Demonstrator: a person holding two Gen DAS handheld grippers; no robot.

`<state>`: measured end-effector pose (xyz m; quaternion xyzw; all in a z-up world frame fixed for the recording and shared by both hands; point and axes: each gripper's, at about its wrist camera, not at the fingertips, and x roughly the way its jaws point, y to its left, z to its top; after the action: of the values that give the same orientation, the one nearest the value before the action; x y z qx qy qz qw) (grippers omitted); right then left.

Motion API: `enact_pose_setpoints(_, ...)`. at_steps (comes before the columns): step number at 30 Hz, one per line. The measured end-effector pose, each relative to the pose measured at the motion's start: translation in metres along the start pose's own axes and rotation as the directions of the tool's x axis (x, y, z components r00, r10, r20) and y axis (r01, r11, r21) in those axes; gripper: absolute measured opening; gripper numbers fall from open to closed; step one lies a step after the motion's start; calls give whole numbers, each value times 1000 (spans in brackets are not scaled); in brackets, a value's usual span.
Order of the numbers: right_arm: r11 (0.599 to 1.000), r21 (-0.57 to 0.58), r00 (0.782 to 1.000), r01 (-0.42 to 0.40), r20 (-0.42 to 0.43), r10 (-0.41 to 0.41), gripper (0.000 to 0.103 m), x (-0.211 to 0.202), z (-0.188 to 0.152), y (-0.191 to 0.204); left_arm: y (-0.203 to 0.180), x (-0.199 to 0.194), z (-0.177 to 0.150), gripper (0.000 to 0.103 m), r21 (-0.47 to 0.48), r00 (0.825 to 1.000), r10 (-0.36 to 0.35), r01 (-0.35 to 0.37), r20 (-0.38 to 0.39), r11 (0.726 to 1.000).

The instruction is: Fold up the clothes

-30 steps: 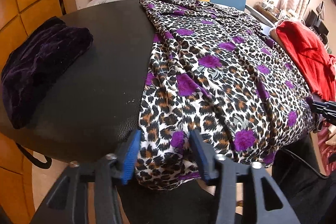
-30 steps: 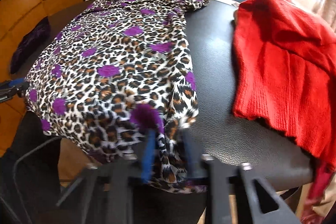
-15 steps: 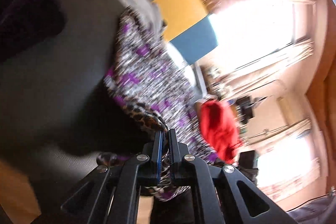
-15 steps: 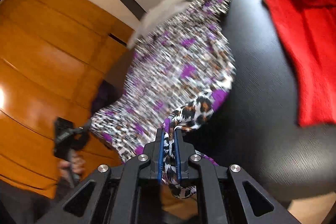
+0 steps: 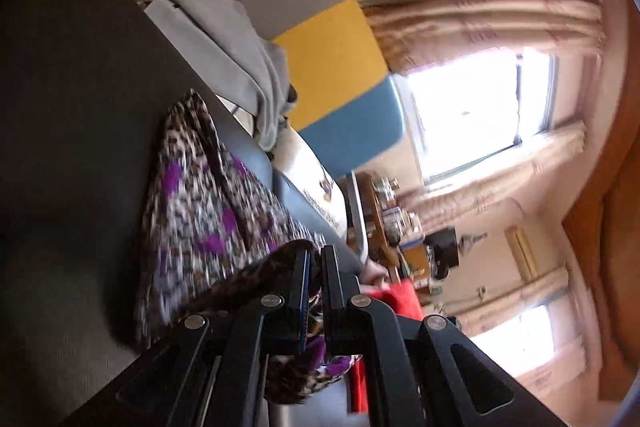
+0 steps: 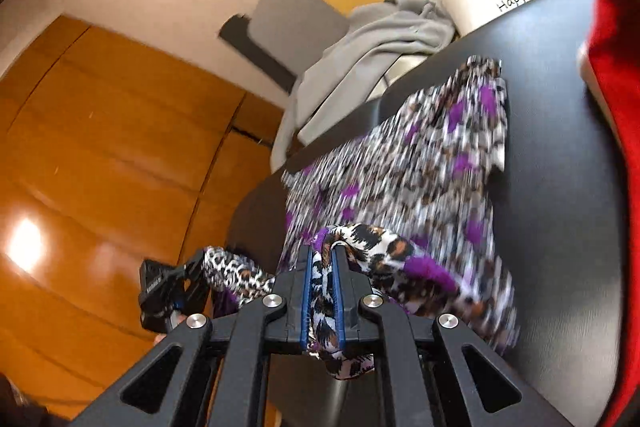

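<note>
- Both views have rolled sideways since the earlier frame.
- Left hand-held gripper [image 5: 314,269]: clamped on the leopard-print garment [image 5: 200,211].
- Right hand-held gripper [image 6: 322,269]: likewise clamped on its hem; remainder trails across the black table [image 6: 560,187].

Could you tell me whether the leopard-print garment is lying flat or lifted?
Partly lifted: the right gripper and left gripper pinch the leopard-print garment; its far end lies on the table.

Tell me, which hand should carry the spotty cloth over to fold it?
Probably both together. The left tool and the right tool each pinch the leopard-print purple-flowered fabric above the black table; neither looks better placed.
</note>
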<state>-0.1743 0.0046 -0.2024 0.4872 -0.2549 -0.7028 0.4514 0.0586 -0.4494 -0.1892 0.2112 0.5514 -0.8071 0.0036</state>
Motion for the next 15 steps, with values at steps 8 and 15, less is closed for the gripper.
enact_pose_setpoints(8, 972, 192, 990, 139, -18, -138, 40, 61, 88, -70, 74, 72, 65, 16, -228, 986, 168, -168, -19, 959)
enact_pose_setpoints(15, 986, 138, 995, 96, 17, -99, 57, 41, 84, -73, 52, 63, 33, 17, 10, 966, 252, -252, -60, 968)
